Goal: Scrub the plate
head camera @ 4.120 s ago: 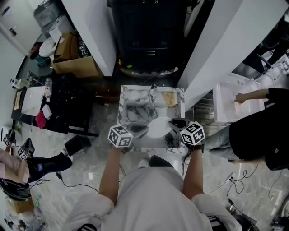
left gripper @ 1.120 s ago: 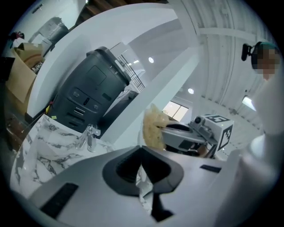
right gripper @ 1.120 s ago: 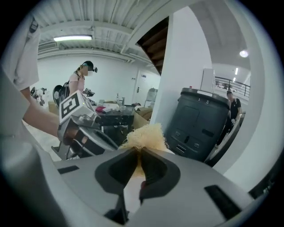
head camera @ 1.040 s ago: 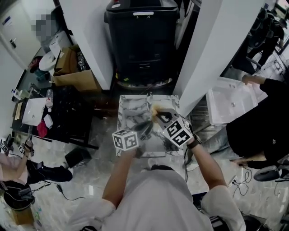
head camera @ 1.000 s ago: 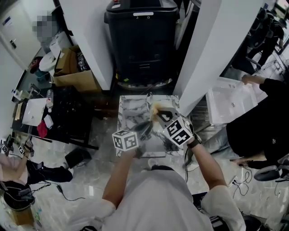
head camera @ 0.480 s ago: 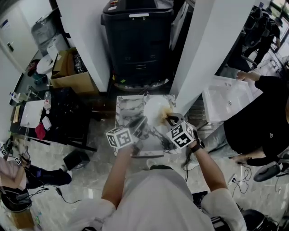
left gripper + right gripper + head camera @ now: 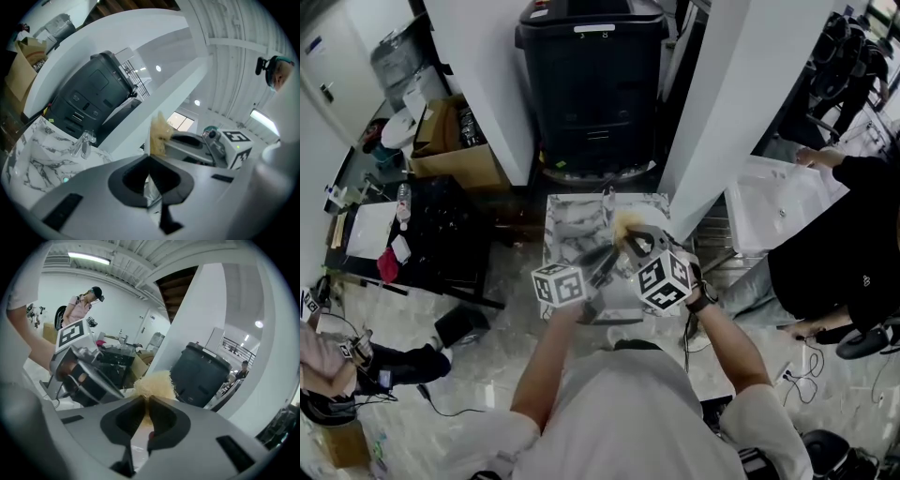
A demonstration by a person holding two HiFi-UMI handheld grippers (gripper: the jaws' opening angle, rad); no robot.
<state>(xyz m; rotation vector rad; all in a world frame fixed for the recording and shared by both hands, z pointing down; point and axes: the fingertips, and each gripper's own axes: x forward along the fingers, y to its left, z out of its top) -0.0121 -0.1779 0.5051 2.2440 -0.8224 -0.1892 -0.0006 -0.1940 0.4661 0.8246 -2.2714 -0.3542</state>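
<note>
My left gripper (image 7: 149,161) is shut on the rim of the white plate (image 7: 146,142). The plate stands on edge over the marble table, so only a thin line of it shows. My right gripper (image 7: 144,401) is shut on a pale yellow fibrous scrubber (image 7: 154,383). The scrubber (image 7: 159,133) lies against the plate's right face just beyond my left jaws. In the head view the scrubber (image 7: 624,226) sits over the table's middle, with the left gripper (image 7: 602,264) and right gripper (image 7: 636,242) meeting there. The plate itself is hard to make out in that view.
The small marble table (image 7: 567,225) stands between two white pillars, with a black bin (image 7: 595,84) behind it. A small clear object (image 7: 85,142) stands at the table's far edge. A cardboard box (image 7: 455,131) sits far left. A person in black (image 7: 853,234) stands by a white sink at the right.
Half a second ago the plate's white face showed with the scrubber at its right edge. The right gripper has since carried the scrubber left and up across the plate, which has turned edge-on.
</note>
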